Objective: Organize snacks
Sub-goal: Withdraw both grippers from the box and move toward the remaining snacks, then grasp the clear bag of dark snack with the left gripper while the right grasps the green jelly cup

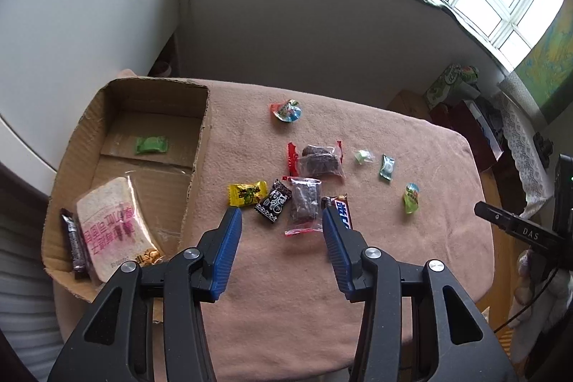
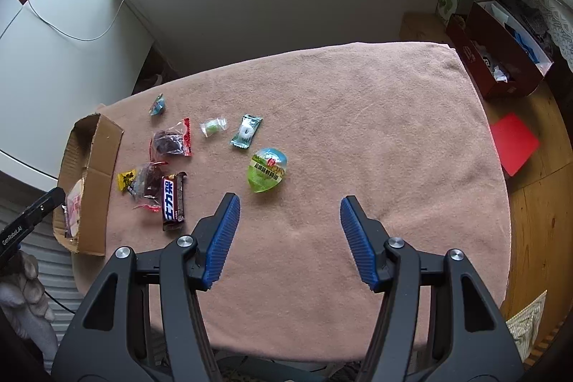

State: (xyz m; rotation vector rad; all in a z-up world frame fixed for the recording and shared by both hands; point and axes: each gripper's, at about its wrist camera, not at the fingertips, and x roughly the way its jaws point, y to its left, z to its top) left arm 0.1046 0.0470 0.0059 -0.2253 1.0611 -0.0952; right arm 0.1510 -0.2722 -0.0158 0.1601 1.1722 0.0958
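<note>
Several wrapped snacks lie on the pink cloth (image 1: 286, 292). A cardboard box (image 1: 198, 145) at the left holds a bread pack (image 1: 111, 221), a green candy (image 1: 151, 145) and a dark bar (image 1: 73, 244). My left gripper (image 1: 281, 219) hovers open above a yellow candy (image 1: 247, 193), a black candy (image 1: 274, 206), a clear bag of dark pieces (image 1: 305, 206) and a chocolate bar (image 2: 173, 201). My right gripper (image 2: 290, 204) hangs open and empty just below a green jelly cup (image 2: 266, 172).
A red-edged bag of dark snacks (image 1: 320, 160), a jelly cup (image 1: 286, 111), a pale green candy (image 2: 213, 126) and a teal candy (image 2: 246, 130) lie farther back. Past the table's right edge sit a dark red box (image 2: 501, 59) and a red sheet (image 2: 514, 144) on the wooden floor.
</note>
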